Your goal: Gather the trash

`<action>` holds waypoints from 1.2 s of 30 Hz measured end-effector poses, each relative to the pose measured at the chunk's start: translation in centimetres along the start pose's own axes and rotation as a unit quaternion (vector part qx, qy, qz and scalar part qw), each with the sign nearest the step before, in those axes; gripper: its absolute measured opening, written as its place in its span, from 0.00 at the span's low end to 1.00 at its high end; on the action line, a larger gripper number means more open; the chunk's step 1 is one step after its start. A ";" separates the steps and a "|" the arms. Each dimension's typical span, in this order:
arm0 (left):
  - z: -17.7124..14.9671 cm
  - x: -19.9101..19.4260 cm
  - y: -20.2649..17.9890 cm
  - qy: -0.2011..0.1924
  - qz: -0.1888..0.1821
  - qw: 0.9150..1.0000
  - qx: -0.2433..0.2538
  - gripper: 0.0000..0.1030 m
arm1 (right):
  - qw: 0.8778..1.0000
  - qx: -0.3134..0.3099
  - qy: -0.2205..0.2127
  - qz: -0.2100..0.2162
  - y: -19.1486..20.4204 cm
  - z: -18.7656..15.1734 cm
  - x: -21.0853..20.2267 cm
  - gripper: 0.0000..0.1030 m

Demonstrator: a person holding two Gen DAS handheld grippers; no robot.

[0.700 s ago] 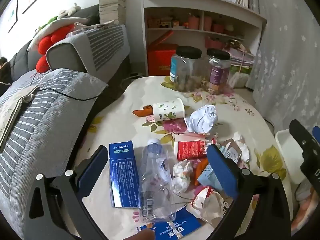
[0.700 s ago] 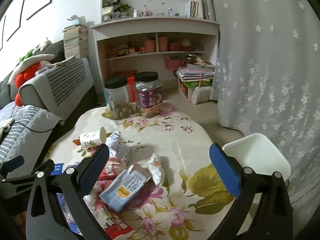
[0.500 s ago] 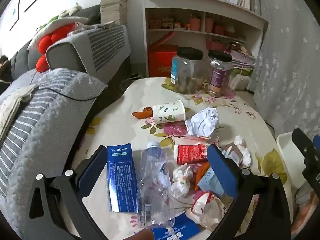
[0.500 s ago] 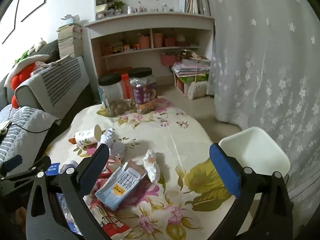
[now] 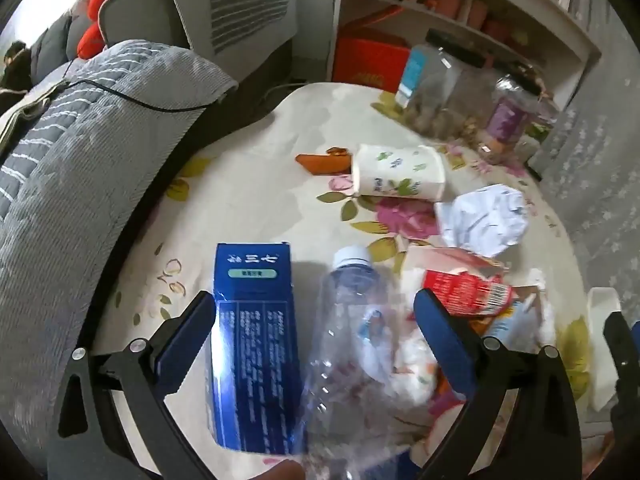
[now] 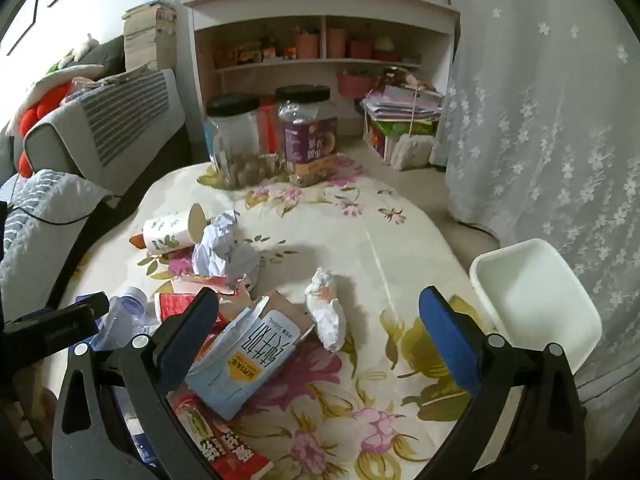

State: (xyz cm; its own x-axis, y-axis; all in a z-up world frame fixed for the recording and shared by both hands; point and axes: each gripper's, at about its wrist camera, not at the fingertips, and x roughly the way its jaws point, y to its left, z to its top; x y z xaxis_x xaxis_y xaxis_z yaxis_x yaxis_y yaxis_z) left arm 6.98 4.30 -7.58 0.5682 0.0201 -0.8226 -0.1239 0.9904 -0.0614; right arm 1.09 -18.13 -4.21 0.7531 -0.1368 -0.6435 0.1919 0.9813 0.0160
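Both grippers gape wide: the left gripper (image 5: pixel 312 332) over the blue carton (image 5: pixel 254 344) and clear plastic bottle (image 5: pixel 352 344), the right gripper (image 6: pixel 318 336) over a milk carton (image 6: pixel 248 360).

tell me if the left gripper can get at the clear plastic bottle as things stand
Probably yes. The left gripper is open, and the clear plastic bottle lies between its fingers with nothing on top. The blue box lies right beside the bottle, also inside the gap, so it might get pinched along with it.

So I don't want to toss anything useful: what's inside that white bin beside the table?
The white bin shows only bare white walls and floor in the right wrist view, nothing in it. Its near corner is hidden behind the right gripper.
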 end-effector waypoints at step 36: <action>-12.0 -8.3 2.5 -0.011 0.025 0.994 0.101 0.93 | 0.995 0.030 0.093 0.037 -1.9 -10.3 -5.5 0.93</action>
State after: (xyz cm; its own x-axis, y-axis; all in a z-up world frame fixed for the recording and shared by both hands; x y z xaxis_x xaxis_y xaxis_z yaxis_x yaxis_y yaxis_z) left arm -7.85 4.92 -7.68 0.5834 0.0718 -0.8090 0.0116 0.9952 0.0967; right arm -9.89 -17.80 -8.59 0.6388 -0.0316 -0.7687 0.1815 0.9771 0.1107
